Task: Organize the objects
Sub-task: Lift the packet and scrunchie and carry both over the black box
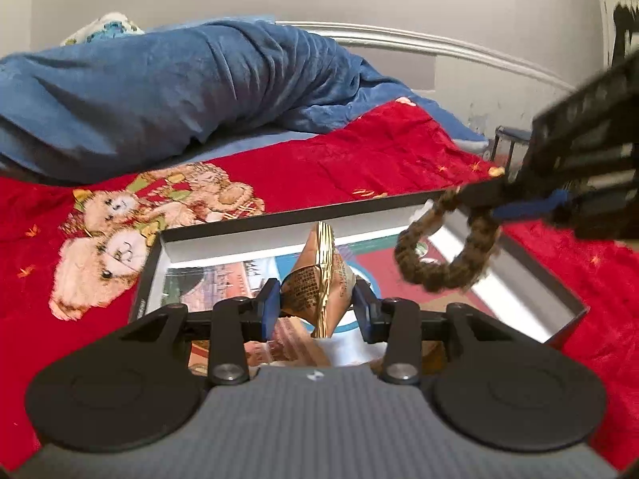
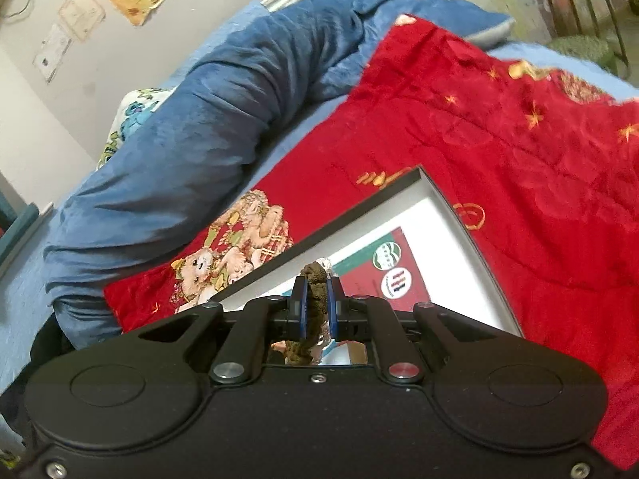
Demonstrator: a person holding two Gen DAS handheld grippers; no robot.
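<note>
From the left wrist view, the left hand-held gripper [image 1: 317, 305] has its blue pads pressed on both sides of a crinkled orange-and-gold foil snack packet [image 1: 317, 279], which stands upright between them above the shallow dark-rimmed cardboard box with a white inner wall and printed bottom [image 1: 247, 221]. At the right edge the right hand-held gripper [image 1: 515, 207] reaches in over the box's far right corner, a brown braided fabric hair loop [image 1: 443, 261] dangling from its tip (the loop hangs just over the box). The box lies on a red plush blanket with teddy bear pictures [image 1: 319, 163], spread on a bed beside a rumpled blue velvet duvet [image 1: 179, 84].

From the right wrist view, the right hand-held gripper [image 2: 315, 307] is closed tight on the brown loop [image 2: 317, 299], whose strand runs between the blue pads and down behind them. Below and ahead sits the same box [image 2: 435, 199], its printed red-and-green bottom showing, with the red blanket [image 2: 519, 159] around it and the blue duvet [image 2: 199, 119] to the left.
</note>
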